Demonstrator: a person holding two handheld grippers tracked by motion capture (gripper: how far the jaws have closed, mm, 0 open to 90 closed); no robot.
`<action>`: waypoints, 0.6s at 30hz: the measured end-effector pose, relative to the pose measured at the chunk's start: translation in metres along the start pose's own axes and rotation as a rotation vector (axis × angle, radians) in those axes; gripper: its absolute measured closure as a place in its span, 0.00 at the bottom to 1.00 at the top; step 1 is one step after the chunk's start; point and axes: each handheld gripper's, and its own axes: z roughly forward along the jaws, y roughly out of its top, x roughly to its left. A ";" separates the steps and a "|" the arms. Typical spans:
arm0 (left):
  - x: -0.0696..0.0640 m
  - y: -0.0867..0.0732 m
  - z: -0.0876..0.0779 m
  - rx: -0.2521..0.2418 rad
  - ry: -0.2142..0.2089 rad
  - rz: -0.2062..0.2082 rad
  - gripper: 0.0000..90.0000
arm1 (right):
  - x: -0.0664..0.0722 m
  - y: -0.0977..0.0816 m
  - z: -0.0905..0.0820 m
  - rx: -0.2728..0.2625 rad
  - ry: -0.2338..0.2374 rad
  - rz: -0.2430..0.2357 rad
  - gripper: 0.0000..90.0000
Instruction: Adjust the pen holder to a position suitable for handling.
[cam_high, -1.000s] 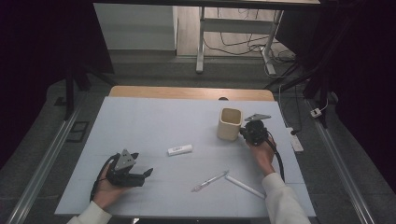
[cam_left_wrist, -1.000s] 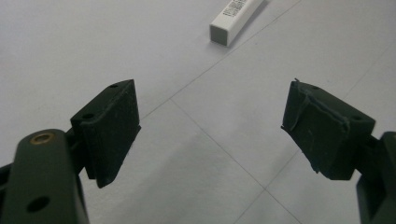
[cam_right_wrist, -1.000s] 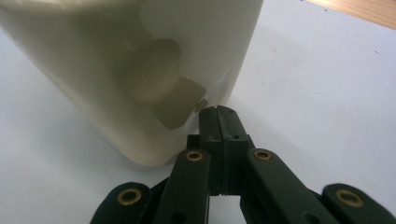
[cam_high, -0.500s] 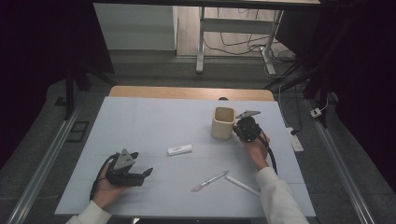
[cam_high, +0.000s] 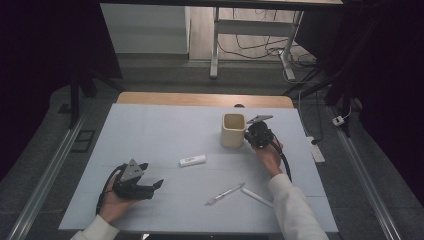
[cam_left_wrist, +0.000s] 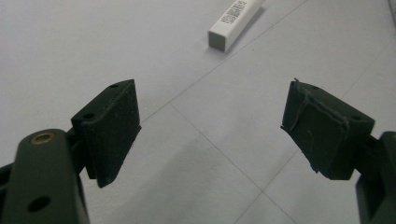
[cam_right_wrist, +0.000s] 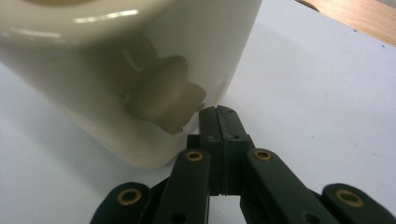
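Note:
A cream square cup (cam_high: 233, 131) stands upright on the pale blue mat right of centre. My right gripper (cam_high: 249, 136) is shut with nothing between its jaws, and its tips rest against the cup's right side. In the right gripper view the closed tips (cam_right_wrist: 218, 112) meet the cup's glossy wall (cam_right_wrist: 130, 60) near its base. My left gripper (cam_high: 157, 185) lies low at the front left with its jaws wide open and nothing between them (cam_left_wrist: 210, 126). A small white box (cam_left_wrist: 233, 21) lies ahead of it.
The white box (cam_high: 192, 160) lies mid-mat. A grey pen (cam_high: 225, 194) and a white stick (cam_high: 257, 197) lie near the front, by the right sleeve. The wooden table edge (cam_high: 200, 99) runs along the back; a metal rail (cam_high: 367, 190) flanks the right.
The right gripper and the cup have both shifted to the left across the mat, staying in contact. The left gripper has stayed where it was.

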 end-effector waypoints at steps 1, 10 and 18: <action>0.000 0.000 0.000 0.000 0.000 0.001 0.21 | 0.000 0.001 0.001 0.003 0.009 0.004 0.99; 0.000 0.000 0.000 0.000 -0.004 -0.001 0.21 | 0.011 0.010 0.008 0.003 0.013 -0.018 0.99; -0.001 0.000 0.000 0.000 -0.005 0.003 0.21 | 0.018 0.016 0.014 -0.002 0.029 -0.017 0.99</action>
